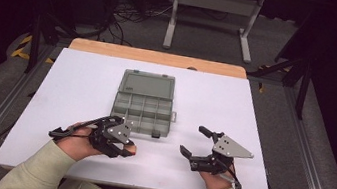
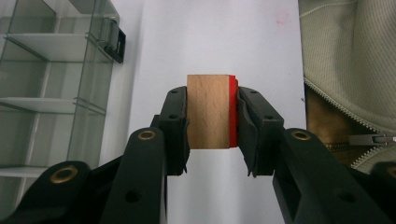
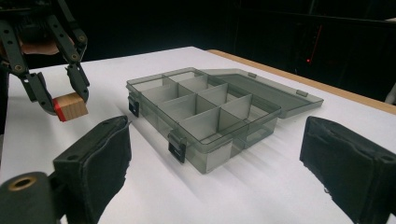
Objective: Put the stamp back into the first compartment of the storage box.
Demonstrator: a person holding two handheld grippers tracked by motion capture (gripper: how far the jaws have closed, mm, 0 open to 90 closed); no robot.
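My left gripper (image 2: 211, 112) is shut on a small wooden block (image 2: 208, 111) with one red face, and it holds the block a little above the white table. From the right gripper view the same block (image 3: 70, 106) hangs in the left gripper (image 3: 63, 100) to the left of the box. In the high view the left gripper (image 1: 129, 150) is at the front left, just in front of the box's near corner. A clear grey compartment box (image 1: 144, 104) lies open in the middle, its lid flat behind it. My right gripper (image 1: 193, 140) stands open at the front right with nothing between its jaws.
The white tabletop (image 1: 81, 86) has a wooden strip (image 1: 157, 57) along its far edge. The box's black latches (image 3: 176, 148) face the near side. A cream sleeve and jacket zip (image 2: 350, 116) lie right of the left gripper. A metal frame (image 1: 214, 10) and cables are on the floor behind.
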